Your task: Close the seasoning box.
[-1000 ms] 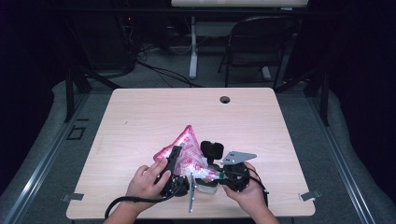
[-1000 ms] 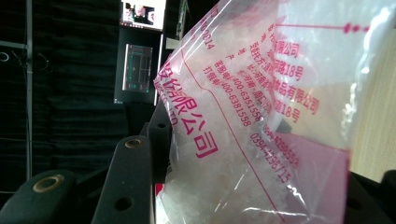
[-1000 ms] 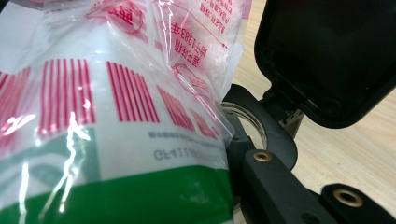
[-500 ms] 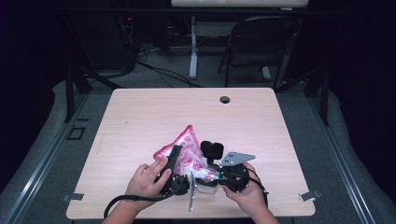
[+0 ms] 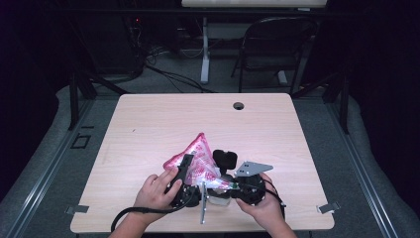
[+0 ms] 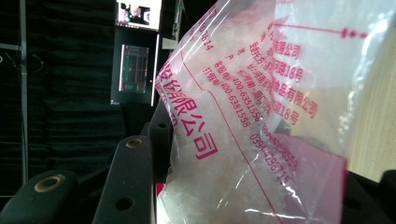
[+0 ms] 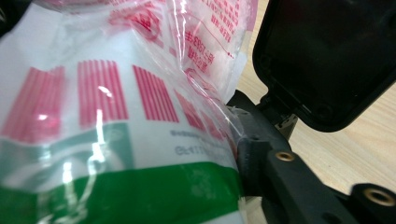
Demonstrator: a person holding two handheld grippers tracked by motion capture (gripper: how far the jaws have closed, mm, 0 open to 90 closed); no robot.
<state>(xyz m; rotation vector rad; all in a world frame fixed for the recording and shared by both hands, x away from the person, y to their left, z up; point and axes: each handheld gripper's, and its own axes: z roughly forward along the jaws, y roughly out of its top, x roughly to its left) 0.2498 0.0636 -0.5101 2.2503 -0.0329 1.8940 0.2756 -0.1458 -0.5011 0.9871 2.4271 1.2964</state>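
1. High view: the bag [image 5: 197, 157] lies on the table [image 5: 148, 124] near its near edge, between the two hands. It is a clear plastic bag with pink print, and its pointed top rises toward the far side, so its long axis runs from near to far with a small lean to the right. The left gripper [image 5: 184, 171] sits at the left side of the bag and the right gripper [image 5: 229, 171] at its right side. Both are touching it or just beside it, so neither hand is clearly nearer. A small white pot [image 5: 218, 194] stands between the two hands, just near of the bag.

2. Left gripper view: the bag [image 6: 261, 116] lies between the black jaws and bulges up and to the right from them. The left jaw presses against the plastic, so this gripper is part closed and holds the bag. Inside the bag I see white, grainy material, and red characters and numbers are printed on the film.

3. Right gripper view: the bag [image 7: 116, 107] lies to the left of the one jaw that I see, with red stripes and a green band. The jaws have just been opening. The plastic seems to rest against this jaw, but I cannot tell if the gripper has a grip on it.
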